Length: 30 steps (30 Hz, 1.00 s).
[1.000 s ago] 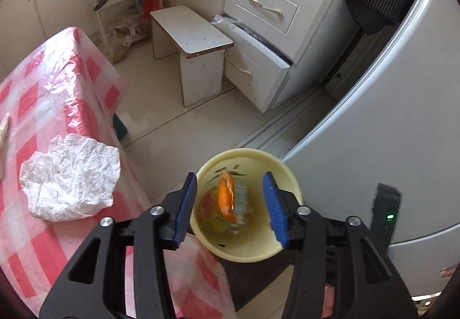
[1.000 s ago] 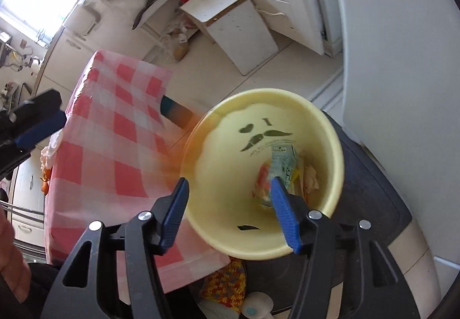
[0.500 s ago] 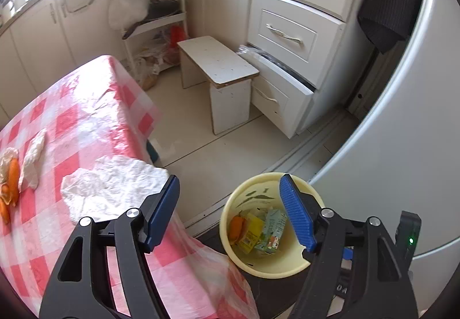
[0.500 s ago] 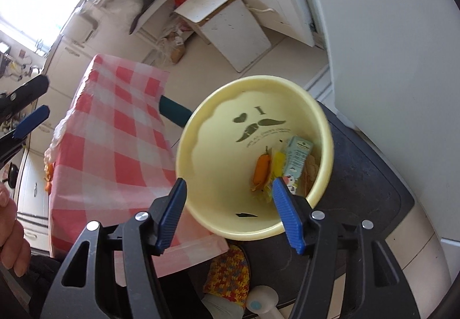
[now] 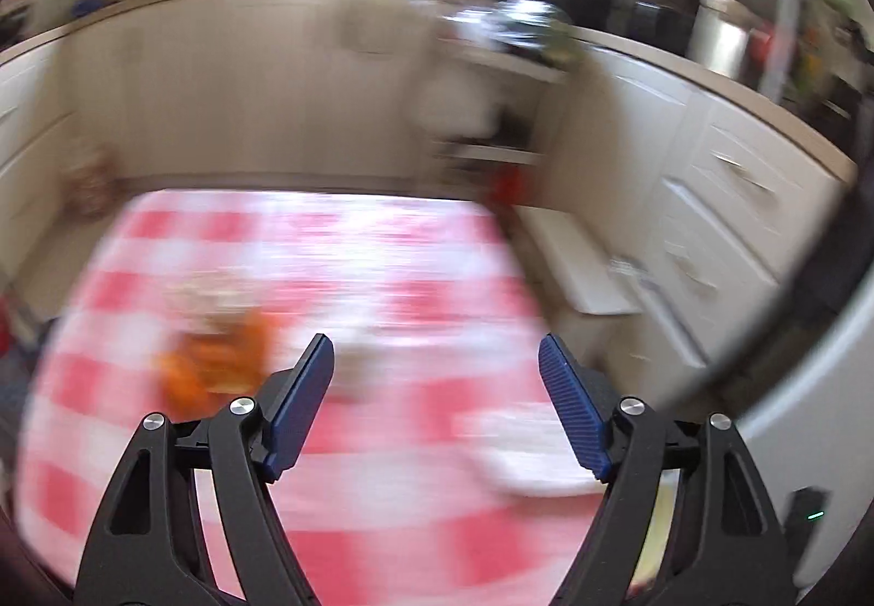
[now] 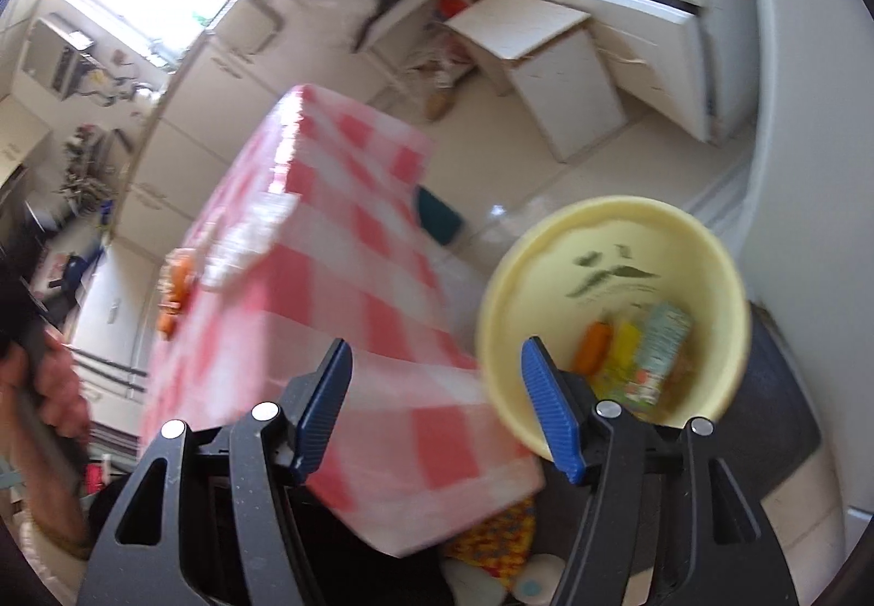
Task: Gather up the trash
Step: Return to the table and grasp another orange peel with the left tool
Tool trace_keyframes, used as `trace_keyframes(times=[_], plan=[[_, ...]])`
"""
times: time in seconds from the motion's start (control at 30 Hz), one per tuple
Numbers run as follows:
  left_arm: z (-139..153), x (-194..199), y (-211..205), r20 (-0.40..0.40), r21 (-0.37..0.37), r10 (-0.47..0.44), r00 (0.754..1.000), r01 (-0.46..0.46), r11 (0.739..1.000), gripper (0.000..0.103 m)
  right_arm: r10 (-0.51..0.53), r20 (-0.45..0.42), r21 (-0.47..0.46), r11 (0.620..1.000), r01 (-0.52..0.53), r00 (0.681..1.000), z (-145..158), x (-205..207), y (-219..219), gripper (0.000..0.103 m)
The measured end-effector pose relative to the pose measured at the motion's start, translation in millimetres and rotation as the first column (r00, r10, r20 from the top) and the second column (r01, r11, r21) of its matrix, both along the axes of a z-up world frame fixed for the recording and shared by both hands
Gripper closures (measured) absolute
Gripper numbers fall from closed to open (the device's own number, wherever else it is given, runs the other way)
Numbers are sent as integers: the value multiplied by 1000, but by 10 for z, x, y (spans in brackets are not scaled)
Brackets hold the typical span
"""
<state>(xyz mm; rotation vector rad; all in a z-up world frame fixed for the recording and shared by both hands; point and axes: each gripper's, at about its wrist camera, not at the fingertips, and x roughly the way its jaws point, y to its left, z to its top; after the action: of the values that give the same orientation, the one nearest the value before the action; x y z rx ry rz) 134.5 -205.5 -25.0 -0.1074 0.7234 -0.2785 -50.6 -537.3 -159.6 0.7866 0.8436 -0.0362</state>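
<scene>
Table: covered in a red-and-white checked cloth point(image 5: 382, 289), it fills the middle of the left wrist view, heavily smeared by blur; in the right wrist view the same cloth point(image 6: 349, 245) drapes over the table's corner and hangs down the side
Cabinets: cream drawers point(image 5: 726, 224) stand to the right of the table, with a low white stool point(image 6: 551, 60) on the floor in front of them
Bin: a pale yellow round bin point(image 6: 710, 245) stands on a dark surface just beside the table's hanging cloth, right of it in the right wrist view; a moustache print shows on its inner wall
Trash in the bin: an orange piece point(image 6: 590, 346), a yellow wrapper point(image 6: 622, 349) and a small greenish carton point(image 6: 661, 338) lie together at the bottom
Trash on the table: an orange heap, likely peel point(image 5: 213, 360), lies on the cloth left of centre, too blurred to make out its shape; a crumpled white paper point(image 5: 524, 447) shows as a pale smear near the table's near right edge; in the right wrist view the paper point(image 6: 246, 240) and the peel point(image 6: 177, 284) sit close together at the far edge
Left gripper point(image 5: 437, 404): jaws have just been opening and now stand wide apart, nothing between the blue pads point(image 5: 300, 409), only the cloth far behind them
Right gripper point(image 6: 437, 404): jaws parted, holding nothing; its right pad point(image 6: 549, 409) overlaps the bin's rim in the view, and I cannot tell whether it touches
Hand: a person's hand point(image 6: 49, 387) shows at the left edge of the right wrist view
</scene>
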Motion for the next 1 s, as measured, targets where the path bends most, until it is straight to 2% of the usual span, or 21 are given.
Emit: trace_keyframes(times=[0.13, 0.27, 0.37, 0.47, 0.57, 0.6, 0.67, 0.7, 0.73, 0.8, 0.83, 0.87, 0.9, 0.93, 1.0], plan=[[-283, 232, 785, -91, 39, 155, 984, -152, 988, 29, 61, 36, -44, 997, -60, 997, 182, 306, 225, 40], [-598, 356, 1168, -162, 93, 212, 964, -199, 976, 29, 150, 47, -178, 974, -139, 988, 399, 637, 570, 40], [-789, 460, 1216, -201, 117, 212, 956, -191, 975, 29, 234, 16, -299, 929, -218, 972, 493, 900, 891, 40], [-922, 535, 1139, -219, 145, 197, 956, -167, 975, 29, 303, -75, -423, 853, -306, 950, 436, 1170, 1219, 40], [-1021, 624, 1054, -227, 173, 197, 954, -160, 972, 29, 303, -121, -518, 793, -321, 945, 417, 1356, 1411, 40], [-1040, 642, 1049, -230, 176, 198, 953, -159, 971, 29, 324, -110, -499, 800, -334, 940, 420, 1407, 1424, 51], [-1102, 697, 1055, -232, 190, 197, 953, -154, 970, 29, 346, -111, -459, 814, -356, 932, 418, 1552, 1464, 63], [-1108, 710, 1046, -217, 205, 196, 956, -152, 967, 29, 371, -122, -457, 802, -384, 921, 410, 1626, 1547, 68], [-1103, 727, 1046, -214, 212, 193, 958, -147, 966, 29, 397, -129, -464, 786, -409, 909, 402, 1670, 1638, 68], [-1095, 737, 1048, -198, 211, 180, 963, -137, 968, 36, 446, -143, -482, 748, -456, 883, 396, 1773, 1877, 68], [-1082, 758, 1080, -193, 209, 173, 966, -132, 969, 47, 468, -141, -473, 742, -474, 873, 393, 1811, 1955, 68], [-1076, 765, 1091, -190, 208, 169, 967, -128, 970, 61, 481, -134, -459, 745, -484, 866, 398, 1840, 2003, 64], [-1067, 777, 1116, -191, 200, 159, 969, -120, 972, 67, 486, -121, -447, 752, -485, 865, 411, 1869, 2051, 55], [-1060, 790, 1150, -201, 181, 146, 969, -109, 977, 81, 485, -107, -444, 758, -478, 868, 437, 1882, 2087, 51], [-1050, 797, 1229, -224, 143, 124, 967, -93, 985, 84, 482, -77, -445, 767, -463, 873, 500, 1855, 2121, 48]])
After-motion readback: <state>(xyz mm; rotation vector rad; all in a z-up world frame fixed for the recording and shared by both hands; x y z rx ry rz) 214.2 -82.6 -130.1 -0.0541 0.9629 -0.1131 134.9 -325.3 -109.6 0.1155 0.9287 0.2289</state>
